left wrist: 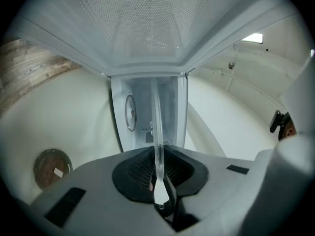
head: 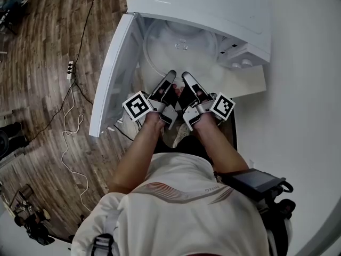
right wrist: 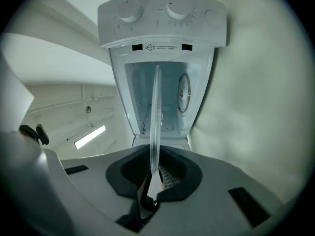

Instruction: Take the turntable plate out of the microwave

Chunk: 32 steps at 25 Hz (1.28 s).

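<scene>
The left tool (head: 168, 82) and the right tool (head: 189, 82) are side by side, each clamped on the near rim of the glass turntable plate (head: 176, 46). The plate lies at the mouth of the open microwave (head: 213, 9), whose door (head: 111, 81) stands at the left. It seems partly inside the cavity, but the clear glass is hard to trace.

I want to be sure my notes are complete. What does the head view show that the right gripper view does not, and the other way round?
Only the head view: the open door, the wooden floor, the person's forearms.
Only the right gripper view: the turntable plate edge-on, pinched between the pads of the right claw.
Both: the microwave, the turntable plate, the right claw.
</scene>
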Motion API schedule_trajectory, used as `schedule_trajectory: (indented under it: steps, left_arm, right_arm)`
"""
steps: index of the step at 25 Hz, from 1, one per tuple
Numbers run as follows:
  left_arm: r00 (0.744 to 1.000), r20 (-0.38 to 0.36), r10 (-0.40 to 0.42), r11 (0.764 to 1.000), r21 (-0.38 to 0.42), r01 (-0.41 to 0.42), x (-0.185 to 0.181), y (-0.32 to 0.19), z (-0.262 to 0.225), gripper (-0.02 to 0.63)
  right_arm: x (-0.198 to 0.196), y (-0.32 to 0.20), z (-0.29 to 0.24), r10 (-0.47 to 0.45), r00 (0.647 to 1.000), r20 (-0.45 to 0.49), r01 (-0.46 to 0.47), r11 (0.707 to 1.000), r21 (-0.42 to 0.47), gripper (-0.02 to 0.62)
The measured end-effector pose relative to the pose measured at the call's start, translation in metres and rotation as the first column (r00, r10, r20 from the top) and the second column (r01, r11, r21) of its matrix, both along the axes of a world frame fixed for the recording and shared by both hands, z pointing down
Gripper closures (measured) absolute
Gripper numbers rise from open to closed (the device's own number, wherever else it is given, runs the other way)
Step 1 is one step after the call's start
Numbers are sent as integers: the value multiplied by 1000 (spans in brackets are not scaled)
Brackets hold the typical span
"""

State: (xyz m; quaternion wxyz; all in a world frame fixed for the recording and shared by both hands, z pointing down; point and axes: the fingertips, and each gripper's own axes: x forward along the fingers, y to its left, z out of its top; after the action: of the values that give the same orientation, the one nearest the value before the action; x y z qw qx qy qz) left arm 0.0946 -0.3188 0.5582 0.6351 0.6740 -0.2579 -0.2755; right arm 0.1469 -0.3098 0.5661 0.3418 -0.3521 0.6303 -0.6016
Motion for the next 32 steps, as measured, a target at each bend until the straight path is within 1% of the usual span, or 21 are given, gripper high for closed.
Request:
schedule_trajectory:
  steps: [3,5,8,11,13,16,20,22,24,26,32]
  left_arm:
    - [1000,2,-17,1000,11,17,0,6,3,555]
    - [1000,-2,-28,1000,14,28,-3,21,2,554]
    - [999,-7,-44,999,24,44,-8,39,-14,554]
    - [998,-6,-55,998,39,55,-5,52,-29,554]
    - [998,-17,-57,997,49,57,-6,72,-40,554]
    - [998,-27,-62,996,58,63,-16,96,-60,554]
    - [996,-32,-78,995,65,80,-16,115,-73,554]
    - [996,-29,-85,993,73,87,-10,136,-85,554]
    - [995,-33,-90,992,86,92,-3,168,-110,554]
    - [995,-46,-93,991,95,97,2,190,-131,554]
    - [992,-58,-114,988,103,119,3,193,-126,554]
  right_arm:
    - [0,6,4,-17,1000,9,17,1000,6,560]
    - [-3,19,4,-27,1000,11,27,1000,15,560]
    - [-8,37,-12,-45,999,5,45,999,25,560]
    - [-6,50,-28,-57,998,12,57,998,36,560]
    - [-7,69,-38,-62,998,13,61,997,46,560]
    - [-17,92,-58,-72,997,-3,72,996,62,560]
    - [-16,110,-70,-87,996,-6,88,994,67,560]
    - [-10,131,-83,-95,995,-9,95,993,73,560]
    - [-2,163,-110,-99,995,-21,100,991,83,560]
    - [3,185,-130,-102,994,-33,105,990,89,560]
    - [4,186,-126,-129,991,-37,132,987,96,558]
